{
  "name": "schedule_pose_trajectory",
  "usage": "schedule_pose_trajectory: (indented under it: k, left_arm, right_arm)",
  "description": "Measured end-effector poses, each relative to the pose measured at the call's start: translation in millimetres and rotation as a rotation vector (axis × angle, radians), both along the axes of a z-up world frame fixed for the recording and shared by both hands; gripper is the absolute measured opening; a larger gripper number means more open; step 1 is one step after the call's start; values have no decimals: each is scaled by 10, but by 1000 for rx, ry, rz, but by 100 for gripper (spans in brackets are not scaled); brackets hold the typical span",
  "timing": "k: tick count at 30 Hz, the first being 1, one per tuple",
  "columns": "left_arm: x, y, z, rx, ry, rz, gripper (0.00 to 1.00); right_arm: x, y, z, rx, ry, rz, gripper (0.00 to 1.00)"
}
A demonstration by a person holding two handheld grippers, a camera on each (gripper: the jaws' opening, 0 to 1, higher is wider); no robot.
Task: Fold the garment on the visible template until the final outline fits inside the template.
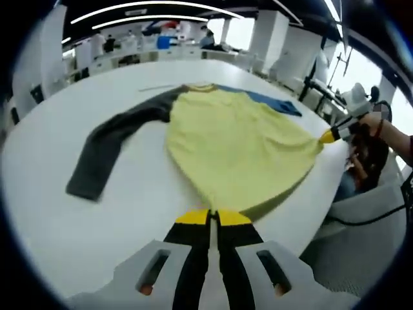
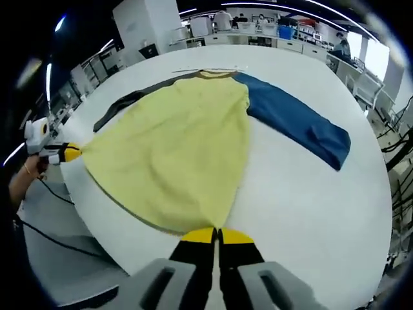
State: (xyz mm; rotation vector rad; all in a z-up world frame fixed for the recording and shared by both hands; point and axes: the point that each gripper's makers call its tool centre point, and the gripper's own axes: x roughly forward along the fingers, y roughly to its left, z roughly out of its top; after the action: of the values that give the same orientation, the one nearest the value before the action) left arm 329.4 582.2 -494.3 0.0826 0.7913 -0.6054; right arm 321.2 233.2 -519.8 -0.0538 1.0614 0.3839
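Left gripper view: a white table (image 1: 51, 194) carries the shirt (image 1: 232, 148), spread ahead of the closed left gripper (image 1: 213, 218) pinching one hem corner. The right gripper (image 2: 216, 237), jaws clamped, pinches the other. Uneven pulling could drag the shirt crooked or slip a corner.

The white table (image 1: 45, 194) is the landmark, broad, round-edged and bare around its margins. Beyond its far edge stand white pillars (image 1: 271, 32) and a row of desks (image 2: 258, 29) crowded with equipment, under long ceiling light strips (image 1: 148, 6). Off its near edge, black cables (image 2: 51, 239) trail across the grey floor (image 2: 58, 265).
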Motion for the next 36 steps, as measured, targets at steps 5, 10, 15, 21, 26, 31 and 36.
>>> schedule_pose_trajectory:
  k: [5,10,15,21,26,31,36]
  left_arm:
    - [-80,3,-112,60,11,-44,0]
    - [-142,-6,-136,106,9,-75,0]
    - [-145,2,-130,100,16,-49,0]
    - [-202,14,-136,97,25,-56,0]
    - [-318,18,-168,94,34,-84,0]
    - [-347,-3,-179,74,52,-74,0]
    - [-371,10,-192,69,66,-78,0]
  right_arm:
    - [-64,-8,-53,-5,19,15,0]
    - [-119,-9,-59,-3,27,18,0]
    - [-153,-22,-68,30,31,5,0]
    - [-261,-14,-99,24,51,35,0]
    - [-380,-4,-101,-1,68,98,0]
    - [-432,-19,-111,15,81,100,0]
    - [-445,-23,-121,22,80,108,0]
